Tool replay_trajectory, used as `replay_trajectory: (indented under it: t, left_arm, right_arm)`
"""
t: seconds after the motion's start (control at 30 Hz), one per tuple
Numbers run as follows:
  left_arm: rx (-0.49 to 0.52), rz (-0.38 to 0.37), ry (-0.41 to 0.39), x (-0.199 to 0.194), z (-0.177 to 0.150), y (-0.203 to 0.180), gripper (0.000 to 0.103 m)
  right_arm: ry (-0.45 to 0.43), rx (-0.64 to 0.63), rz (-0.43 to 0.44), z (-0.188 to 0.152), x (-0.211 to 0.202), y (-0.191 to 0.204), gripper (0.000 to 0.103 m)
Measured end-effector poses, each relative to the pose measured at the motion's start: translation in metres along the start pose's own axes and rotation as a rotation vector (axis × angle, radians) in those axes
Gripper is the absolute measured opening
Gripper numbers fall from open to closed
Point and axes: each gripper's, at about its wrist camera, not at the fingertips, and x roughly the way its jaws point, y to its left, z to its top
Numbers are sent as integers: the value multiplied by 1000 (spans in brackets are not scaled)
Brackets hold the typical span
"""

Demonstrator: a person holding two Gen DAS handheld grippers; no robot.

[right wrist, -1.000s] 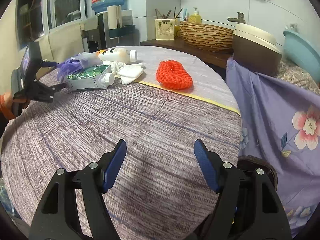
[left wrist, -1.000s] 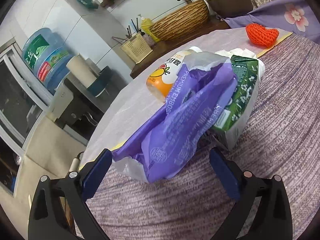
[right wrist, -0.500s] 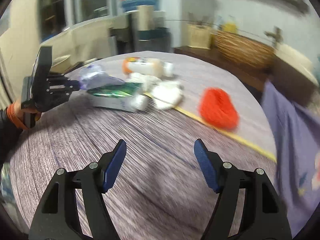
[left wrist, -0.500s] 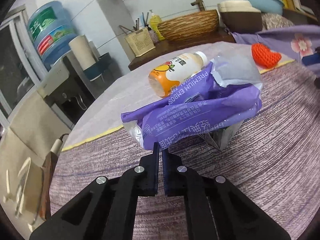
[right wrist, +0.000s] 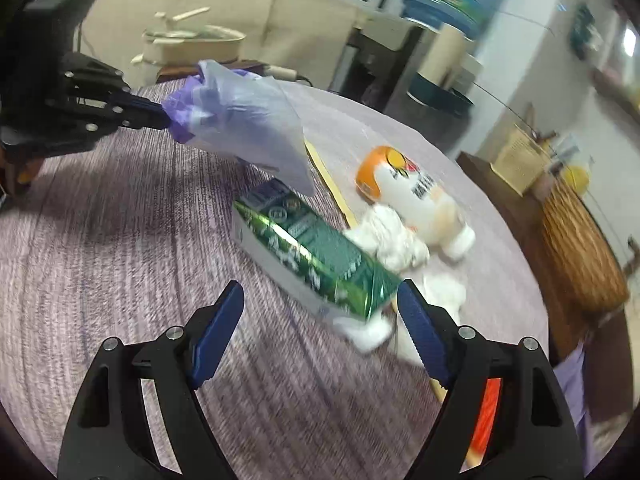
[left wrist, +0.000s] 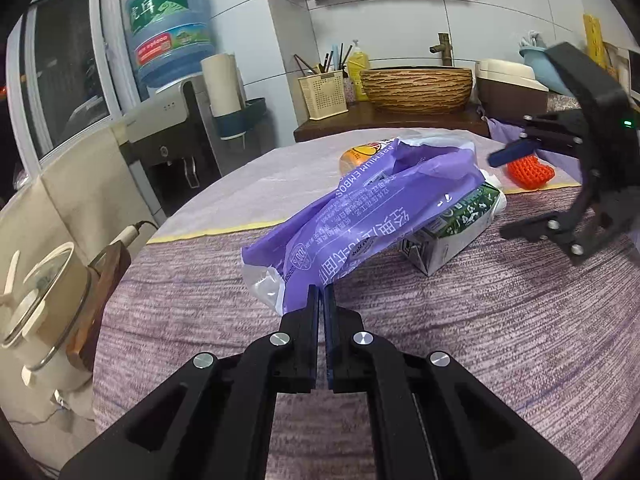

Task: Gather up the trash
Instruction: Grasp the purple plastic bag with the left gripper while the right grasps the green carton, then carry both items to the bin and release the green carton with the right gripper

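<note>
Left wrist view: our left tongs [left wrist: 321, 294] are clamped on the purple plastic bag [left wrist: 368, 216], which drapes away over the green carton [left wrist: 452, 228] on the worktop [left wrist: 480, 340]; a second ago they were apart.

Right wrist view: our right tongs [right wrist: 320, 312], apart, now straddle the carton's [right wrist: 308, 252] near end; it lies lengthwise, pointing toward the lifted bag [right wrist: 240, 120]. The bottle [right wrist: 412, 196] lies beside it.

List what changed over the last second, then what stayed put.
The left gripper shut on the purple bag and lifted its end. The right gripper, still open, swung in toward the green carton. Carton, bottle and tissues stayed on the table.
</note>
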Motion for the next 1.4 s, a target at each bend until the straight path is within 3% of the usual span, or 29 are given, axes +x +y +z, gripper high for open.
replay_trajectory:
  t: [0.3, 0.33, 0.4, 0.47, 0.6, 0.77, 0.87, 0.97, 1.13, 1.3, 1.33, 1.37, 1.4]
  left_arm:
    - [-71, -7, -17, -19, -11, 10, 4]
    - [-75, -8, -18, -20, -12, 10, 4]
    - [-83, -6, -19, -19, -14, 11, 3]
    - [-85, 1, -20, -20, -17, 11, 4]
    - [-104, -8, -29, -23, -19, 13, 3]
    - [-129, -28, -55, -30, -19, 9, 3]
    - [-136, -38, -83, -40, -17, 2, 3]
    - [-138, -49, -118, -51, -13, -9, 2]
    - [-126, -71, -156, -67, -6, -30, 2]
    - [-151, -83, -93, -70, -4, -41, 3]
    - [-164, -92, -73, -70, -4, -41, 7]
    - [-182, -120, -37, -69, -6, -43, 31]
    - [-208, -133, -19, -71, -9, -45, 72]
  right_arm:
    - [126, -303, -1, 28, 53, 17, 78]
    - [128, -324, -12, 29, 56, 19, 76]
    - [144, -359, -17, 29, 62, 22, 63]
    - [141, -361, -42, 26, 63, 23, 61]
    - [116, -327, -54, 22, 54, 23, 60]
    - [48, -178, -102, 15, 26, 14, 60]
    - [7, -138, -122, 8, 6, 19, 59]
    - [-33, -85, -134, 0, -17, 23, 51]
    - [-72, 30, -134, -15, -45, 19, 51]
    - [-86, 96, -131, -31, -67, 23, 51]
    - [-93, 104, -138, -35, -73, 25, 51]
    - [-98, 111, -144, -39, -80, 27, 51]
    - [-101, 115, -150, -41, -83, 28, 51]
